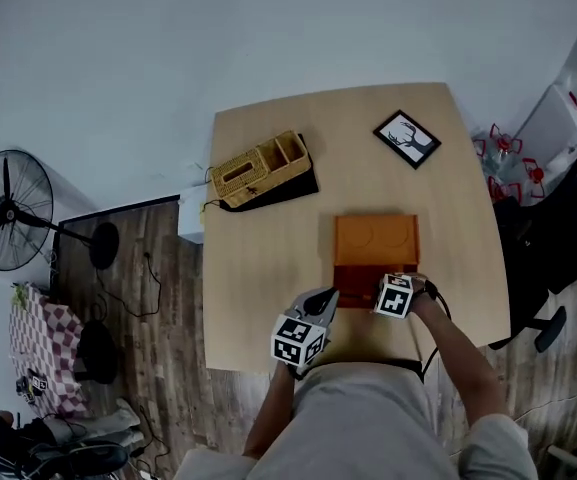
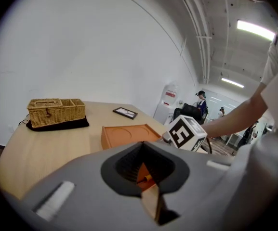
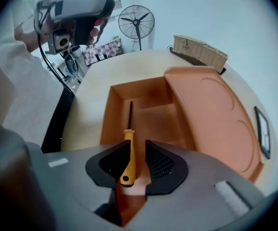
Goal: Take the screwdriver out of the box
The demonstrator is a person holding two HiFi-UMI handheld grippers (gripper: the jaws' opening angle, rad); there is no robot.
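An orange box (image 1: 376, 240) lies open on the wooden table (image 1: 268, 258), its lid folded back. In the right gripper view a screwdriver (image 3: 128, 150) with a yellow handle and dark shaft lies in the box tray (image 3: 148, 117). My right gripper (image 3: 138, 148) points steeply down into the tray. Its jaws are open, with the handle between them close to the left pad and a gap on the other side. My left gripper (image 1: 324, 300) hovers over the table's near edge, left of the box. Its jaws stand slightly apart with nothing between them, and the box (image 2: 124, 134) shows beyond.
A wicker basket (image 1: 260, 168) on a dark mat sits at the table's far left. A small framed picture (image 1: 407, 138) lies at the far right. A standing fan (image 1: 6, 211) and cables are on the floor to the left, and bags and bottles to the right.
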